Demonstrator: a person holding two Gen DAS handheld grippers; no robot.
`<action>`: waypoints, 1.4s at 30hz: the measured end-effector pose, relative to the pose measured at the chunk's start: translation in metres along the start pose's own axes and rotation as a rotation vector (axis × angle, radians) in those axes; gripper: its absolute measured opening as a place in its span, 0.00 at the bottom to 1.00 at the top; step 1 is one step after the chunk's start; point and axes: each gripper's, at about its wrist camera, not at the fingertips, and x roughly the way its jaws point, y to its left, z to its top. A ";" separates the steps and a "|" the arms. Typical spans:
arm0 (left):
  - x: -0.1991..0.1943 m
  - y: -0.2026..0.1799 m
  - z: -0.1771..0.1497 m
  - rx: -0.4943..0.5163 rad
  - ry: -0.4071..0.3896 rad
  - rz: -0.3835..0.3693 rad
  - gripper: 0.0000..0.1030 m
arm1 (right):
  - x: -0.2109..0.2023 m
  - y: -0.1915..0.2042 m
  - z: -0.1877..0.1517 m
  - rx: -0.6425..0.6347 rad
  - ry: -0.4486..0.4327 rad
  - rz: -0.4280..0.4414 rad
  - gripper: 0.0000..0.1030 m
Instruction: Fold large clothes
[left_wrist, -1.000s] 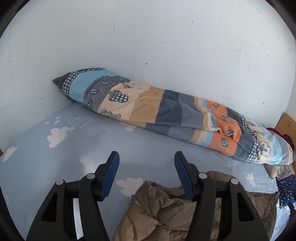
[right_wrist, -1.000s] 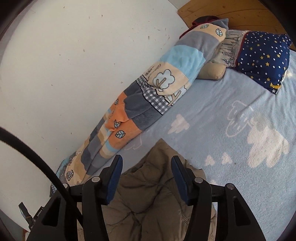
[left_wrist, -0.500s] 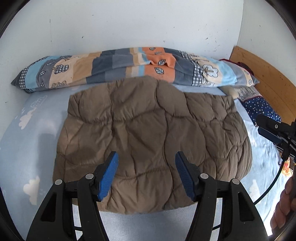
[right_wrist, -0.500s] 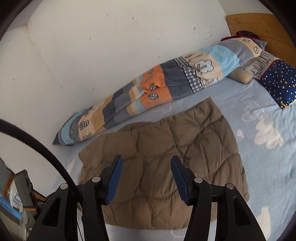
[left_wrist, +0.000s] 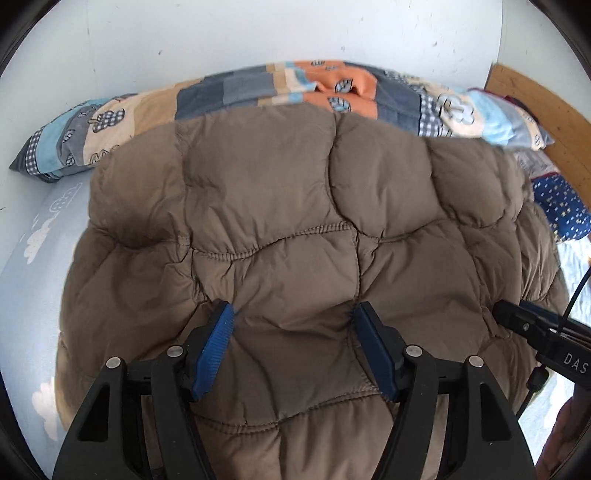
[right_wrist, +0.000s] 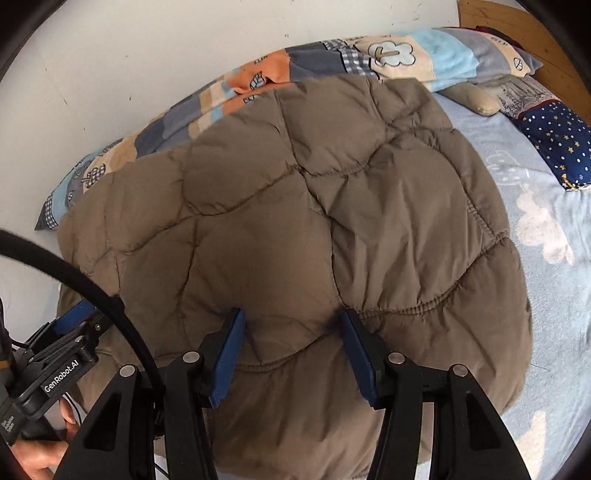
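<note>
The brown quilted jacket (left_wrist: 295, 229) lies spread under both left tongs (left_wrist: 295, 328) and right tongs (right_wrist: 291, 328), each spread wide.

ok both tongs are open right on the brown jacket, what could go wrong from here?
1. The brown puffy jacket is thick; the open left tongs and right tongs may pinch only the top layer, so the fold could drag unevenly.
2. Its far edge lies against the patchwork blanket; a lift might snag or pull that along.
3. A black cable runs close to the right tongs and could catch.
</note>
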 end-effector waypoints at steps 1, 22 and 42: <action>0.006 -0.001 0.001 0.009 0.013 0.007 0.68 | 0.006 0.000 0.002 -0.018 0.006 -0.010 0.57; -0.033 0.017 -0.005 -0.013 -0.053 0.054 0.69 | -0.033 0.016 0.009 -0.163 -0.058 -0.035 0.64; -0.013 0.075 -0.015 -0.083 0.045 0.115 0.74 | 0.018 0.065 -0.014 -0.284 0.123 0.003 0.72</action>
